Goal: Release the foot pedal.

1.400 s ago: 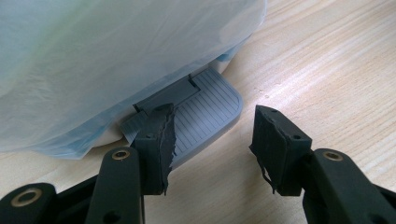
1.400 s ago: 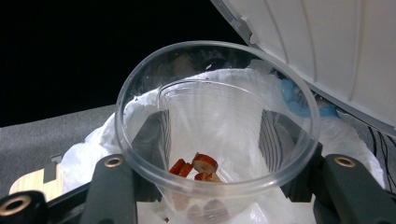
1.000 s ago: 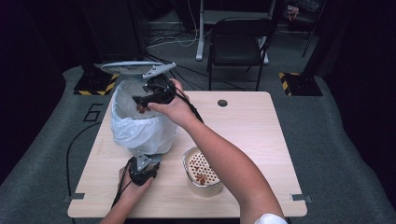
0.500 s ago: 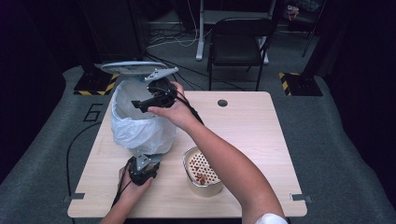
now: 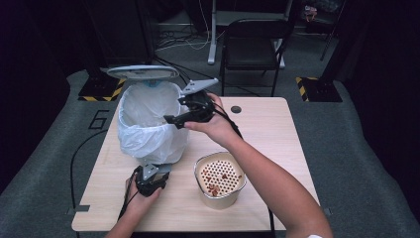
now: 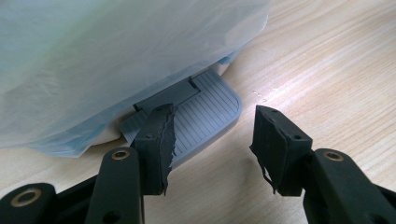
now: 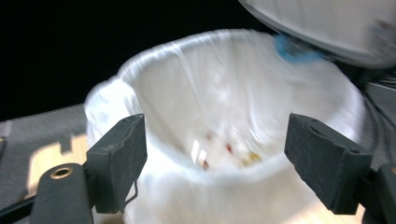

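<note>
— How far along is it?

— The pedal bin (image 5: 148, 124) stands far left on the desk (image 5: 277, 134), lid (image 5: 142, 73) up. The right gripper (image 5: 173, 120) hangs at its rim; its fingers have just been opening, with nothing between them. Red scraps (image 5: 214, 188) remain in the strainer pot (image 5: 198, 171), near and right of the bin, so I judge more is left to bin.

— What do the gripper views add?

— The left gripper (image 6: 212, 135), fingers spread, is on the pedal (image 6: 205, 116). The right gripper view shows bits (image 7: 229, 154) inside the liner.

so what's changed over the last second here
The right tongs drew back from over the bin toward the table's middle, jaws just opening, nothing between them. The left tongs stayed on the pedal, lid up; the strainer pot hasn't moved.
</note>
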